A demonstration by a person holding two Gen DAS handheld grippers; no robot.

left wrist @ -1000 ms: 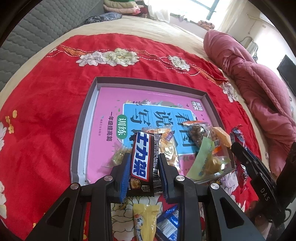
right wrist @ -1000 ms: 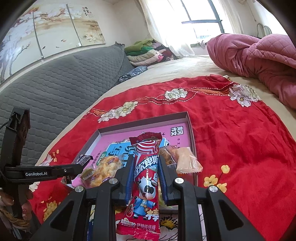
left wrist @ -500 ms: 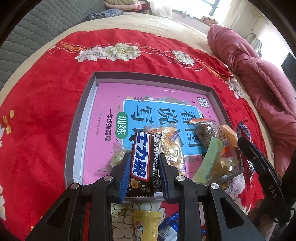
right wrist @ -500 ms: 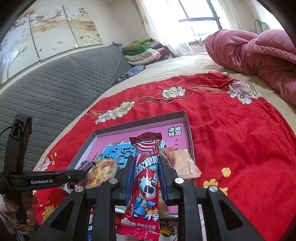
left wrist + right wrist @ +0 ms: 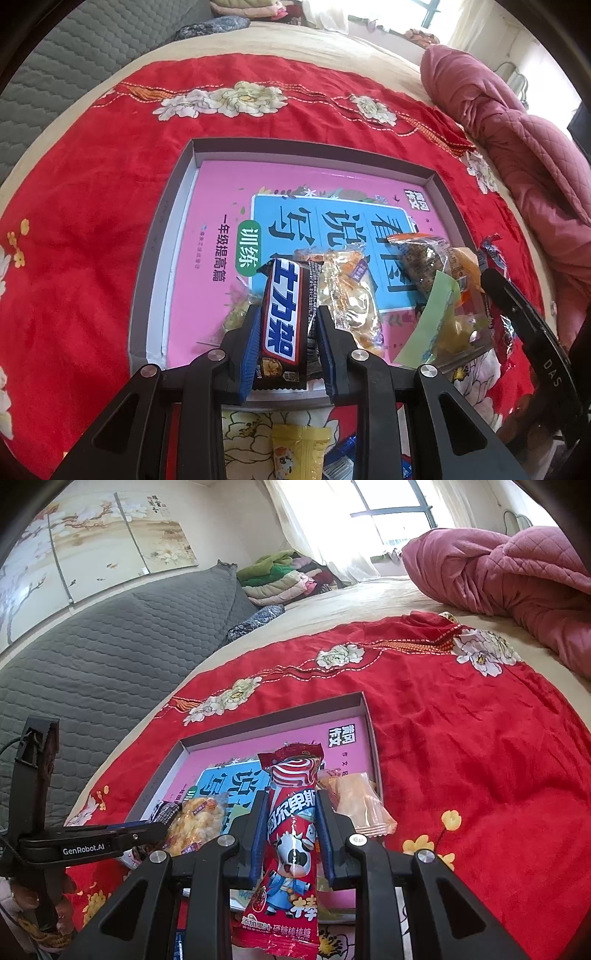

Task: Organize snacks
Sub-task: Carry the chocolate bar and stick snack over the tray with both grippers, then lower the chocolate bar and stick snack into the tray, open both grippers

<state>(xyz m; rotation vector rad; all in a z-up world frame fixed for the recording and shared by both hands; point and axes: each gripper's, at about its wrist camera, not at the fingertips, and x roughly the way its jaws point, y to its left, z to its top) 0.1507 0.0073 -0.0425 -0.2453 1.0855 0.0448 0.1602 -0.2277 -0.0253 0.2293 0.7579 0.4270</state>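
My left gripper point(image 5: 284, 325) is shut on a brown and blue chocolate bar point(image 5: 282, 321) and holds it over the near edge of a grey shallow box point(image 5: 177, 192) lined with a pink book cover. My right gripper point(image 5: 290, 812) is shut on a red lollipop packet point(image 5: 291, 834), held over the box's near right corner point(image 5: 369, 723). Several wrapped snacks lie in the box: a clear cracker pack point(image 5: 354, 299), a dark nut pack point(image 5: 424, 262), an orange pack point(image 5: 360, 805), a puffed snack pack point(image 5: 195, 823). The left gripper also shows in the right wrist view point(image 5: 147, 830).
The box sits on a red flowered cloth point(image 5: 92, 177) on a bed. A yellow packet point(image 5: 299, 450) and blue packets point(image 5: 343, 458) lie on the cloth below my left gripper. A pink quilt point(image 5: 517, 583) is bunched at the right, a grey headboard point(image 5: 92, 657) at the left.
Both grippers have moved a little forward over the box with their snacks still held. The snacks in the box have not moved.
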